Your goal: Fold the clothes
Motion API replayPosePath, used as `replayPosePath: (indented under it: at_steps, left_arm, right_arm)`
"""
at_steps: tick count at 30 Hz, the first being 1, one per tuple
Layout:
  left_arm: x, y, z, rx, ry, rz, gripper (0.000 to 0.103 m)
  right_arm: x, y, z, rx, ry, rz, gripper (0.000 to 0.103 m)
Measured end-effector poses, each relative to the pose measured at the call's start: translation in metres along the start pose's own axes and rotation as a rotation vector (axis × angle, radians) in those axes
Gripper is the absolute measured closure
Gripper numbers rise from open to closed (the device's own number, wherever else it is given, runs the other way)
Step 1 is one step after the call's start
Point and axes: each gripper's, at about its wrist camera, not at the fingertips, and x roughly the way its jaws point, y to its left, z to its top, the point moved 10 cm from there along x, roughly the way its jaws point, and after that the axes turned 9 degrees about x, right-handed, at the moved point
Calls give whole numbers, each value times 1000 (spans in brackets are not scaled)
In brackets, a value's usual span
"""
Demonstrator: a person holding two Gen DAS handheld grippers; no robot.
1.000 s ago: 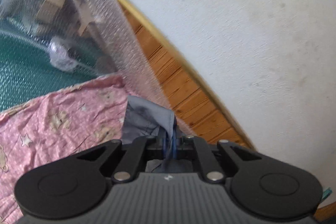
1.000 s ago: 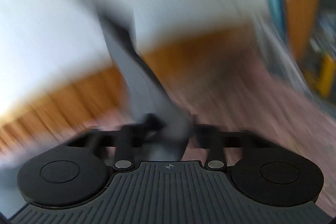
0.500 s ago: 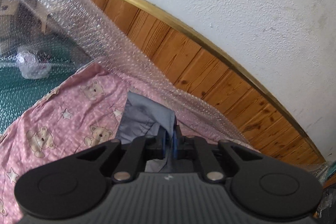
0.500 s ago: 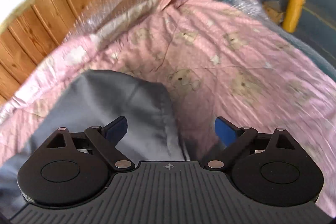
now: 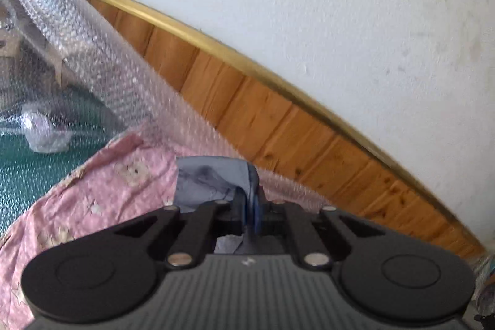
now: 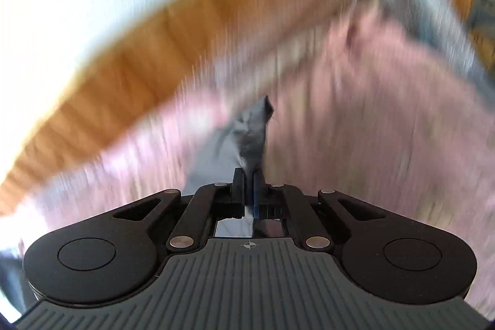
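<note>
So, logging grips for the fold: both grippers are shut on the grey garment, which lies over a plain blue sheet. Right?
Not quite. The sheet is pink with a teddy-bear print, as the left wrist view shows. Left gripper and right gripper are shut on the grey garment.

One grey garment (image 5: 210,181), one pink sheet (image 5: 102,190), two hand-held grippers (image 5: 252,215)

A rough white plastered wall (image 5: 309,20) fills the upper part of the room. Below it runs a band of orange-brown wood panelling (image 5: 278,126) capped by a golden rail (image 5: 216,42). Clear bubble wrap (image 5: 77,30) slopes down in front of the panelling. To the left lies a green floor (image 5: 18,163). Daylight is soft and even.
</note>
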Motion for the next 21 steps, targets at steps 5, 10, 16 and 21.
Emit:
replayPosePath:
  at_steps: [5, 10, 16, 21]
  left_arm:
    - [71, 15, -29, -48, 179, 108, 90]
    - [73, 16, -70, 50, 356, 143, 71]
    - [-45, 48, -109, 24, 353, 196, 38]
    - [-107, 70, -162, -42, 431, 245, 35]
  right_arm:
    - [41, -45, 59, 174, -119, -153, 94]
    - [63, -86, 10, 269, -15, -260, 61]
    - [-9, -96, -88, 196, 67, -208, 33]
    - [-71, -106, -175, 233, 160, -225, 29]
